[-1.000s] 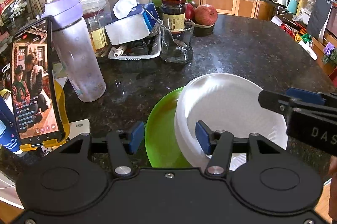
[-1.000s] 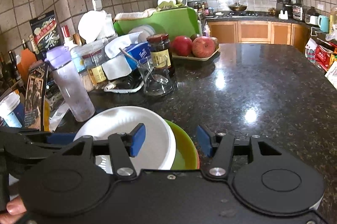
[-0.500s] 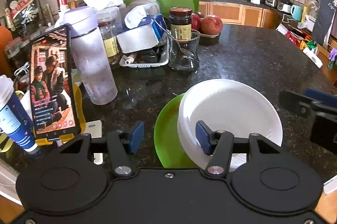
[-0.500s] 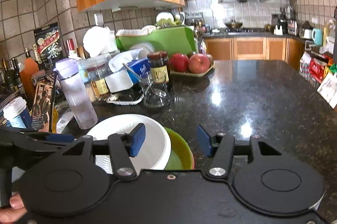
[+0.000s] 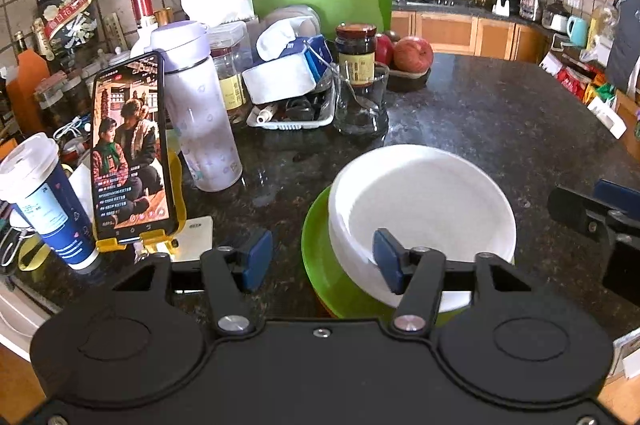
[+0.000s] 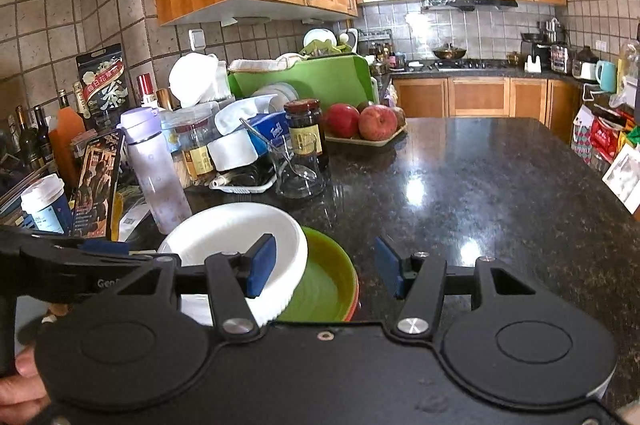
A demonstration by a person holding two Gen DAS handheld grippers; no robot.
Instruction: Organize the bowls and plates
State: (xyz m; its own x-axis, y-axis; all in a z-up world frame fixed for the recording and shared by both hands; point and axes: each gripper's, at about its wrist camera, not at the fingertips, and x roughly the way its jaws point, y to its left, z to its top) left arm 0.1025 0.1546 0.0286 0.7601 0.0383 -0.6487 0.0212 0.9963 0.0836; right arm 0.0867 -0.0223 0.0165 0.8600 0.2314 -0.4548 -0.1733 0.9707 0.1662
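White bowl point(image 5: 424, 201) sits mouth-up, round, no long axis, stacked off-centre on green plate point(image 5: 320, 257) on counter point(image 5: 500, 121). Left gripper point(image 5: 322, 257) and right gripper point(image 6: 326, 265) fingers spread apart, holding nothing.

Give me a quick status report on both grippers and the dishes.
Left gripper open, empty. Right gripper open, empty. White bowl sits in green plate on counter, ungripped. Water bottle stands nearby, left.

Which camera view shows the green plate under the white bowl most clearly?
The right wrist view. There the green plate shows a broad stretch of its inner surface and its rim beside the white bowl. In the left wrist view the bowl covers most of the plate, leaving only a crescent on the left.
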